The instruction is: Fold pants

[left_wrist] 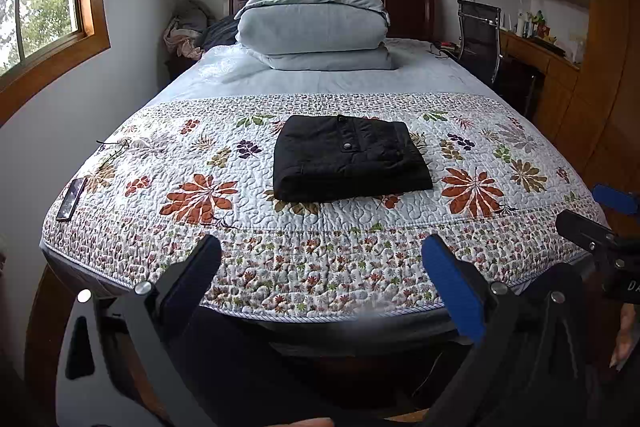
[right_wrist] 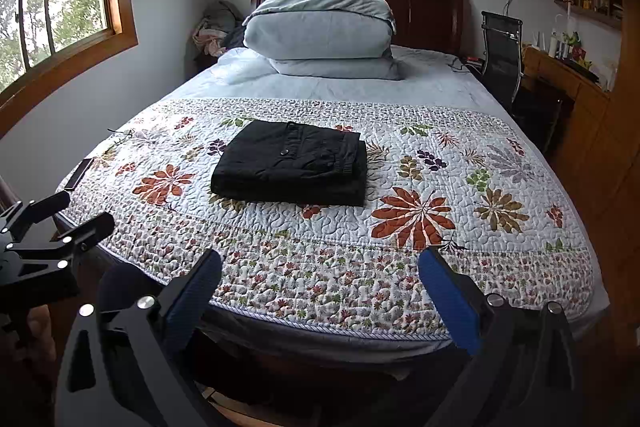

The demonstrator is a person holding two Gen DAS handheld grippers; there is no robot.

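Note:
Black pants lie folded into a compact rectangle on the floral quilt, buttons facing up. My left gripper hangs open over the foot edge of the bed, well short of the pants, nothing between its blue pads. My right gripper is open too, held back at the foot of the bed to the right of the left one. In the left wrist view the right gripper shows at the right edge; in the right wrist view the left gripper shows at the left edge.
A folded grey duvet is stacked at the headboard. A dark phone lies near the quilt's left edge. A chair and a wooden desk stand right of the bed. Windows are on the left and back walls.

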